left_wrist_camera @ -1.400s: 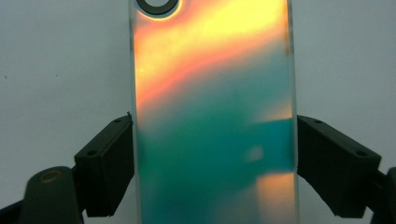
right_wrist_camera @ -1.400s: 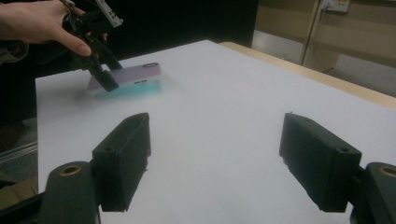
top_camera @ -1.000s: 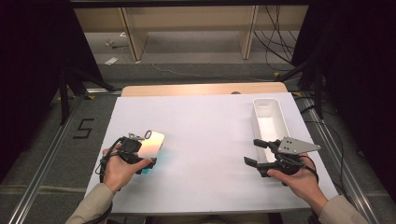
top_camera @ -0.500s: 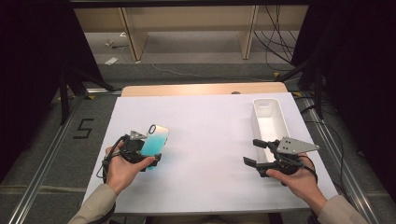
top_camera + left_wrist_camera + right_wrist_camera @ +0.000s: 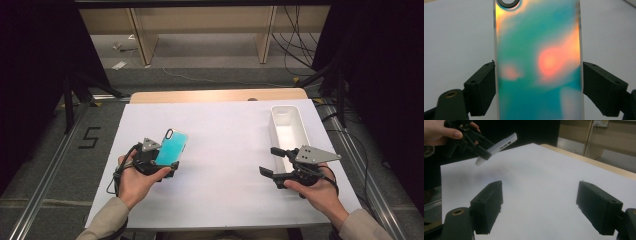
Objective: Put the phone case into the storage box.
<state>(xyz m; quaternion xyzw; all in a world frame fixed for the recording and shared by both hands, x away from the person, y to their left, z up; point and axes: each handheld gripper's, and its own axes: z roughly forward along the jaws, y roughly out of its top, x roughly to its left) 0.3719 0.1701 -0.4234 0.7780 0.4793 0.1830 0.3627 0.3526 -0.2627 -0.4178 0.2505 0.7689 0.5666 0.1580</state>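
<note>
- Slippage is the main risk: the left gripper holds the phone case only by its two long edges, near its lower end, so most of the glossy, iridescent shell juts out beyond the pads unsupported. A quick swing or a slight easing of the squeeze could let it pivot or drop onto the tabletop.
- Squeeze is the second risk: the case looks like a thin shell, and harder pressure on its sides could bow it until it pops out.
- Collision could follow if the case is carried toward the white bin: the right gripper hovers just in front of that bin, jaws spread wide with nothing between them and having just opened a little further, and the two could knock together there.
- Position: the case is lifted clear of the tabletop, well to the left of the white bin, tilted with its camera-hole end pointing up and away from the person.
- Grip detail, from the left gripper view: both pads seem to bear flat on the case's edges, though the blur leaves the contact a little uncertain.
</note>
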